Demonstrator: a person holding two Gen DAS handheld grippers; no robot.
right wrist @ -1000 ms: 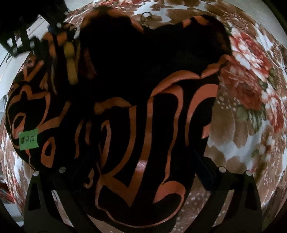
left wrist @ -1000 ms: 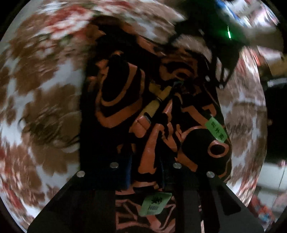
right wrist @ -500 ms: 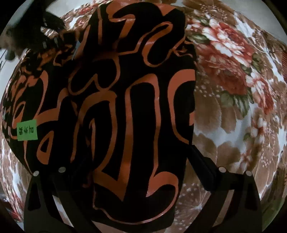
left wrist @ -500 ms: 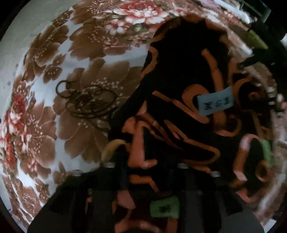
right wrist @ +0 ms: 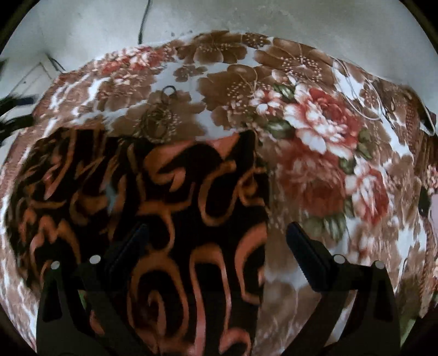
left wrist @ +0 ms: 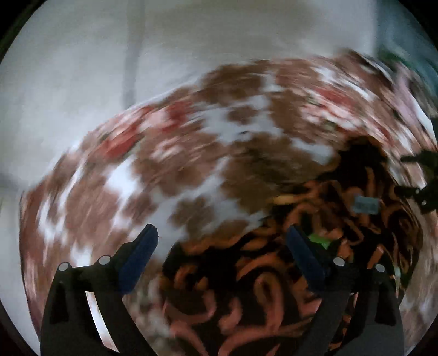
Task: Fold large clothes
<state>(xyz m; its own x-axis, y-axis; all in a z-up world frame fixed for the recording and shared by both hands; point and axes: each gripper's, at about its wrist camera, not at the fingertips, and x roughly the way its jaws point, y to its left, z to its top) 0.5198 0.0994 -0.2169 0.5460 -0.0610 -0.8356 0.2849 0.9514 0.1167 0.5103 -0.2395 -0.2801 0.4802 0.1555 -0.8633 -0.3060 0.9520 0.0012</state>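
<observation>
A black garment with orange swirl print (right wrist: 169, 208) lies folded on a floral blanket (right wrist: 314, 131). In the right wrist view it fills the lower left. My right gripper (right wrist: 216, 235) is open and empty just above the garment's right part. In the left wrist view, which is motion-blurred, the garment (left wrist: 273, 273) lies at the lower right. My left gripper (left wrist: 221, 241) is open and empty over the garment's left edge. Small labels (left wrist: 365, 204) are stuck on the cloth.
The brown, white and red floral blanket (left wrist: 164, 164) covers the surface. A pale wall or floor (right wrist: 273, 16) lies beyond its far edge, with a dark cable (right wrist: 143, 19) on it. The other gripper's dark frame (left wrist: 421, 180) shows at the right edge.
Both grippers have let go of the garment and opened. The garment has dropped flat onto the blanket. The left gripper has swung left and away, now seeing the blanket and wall.
</observation>
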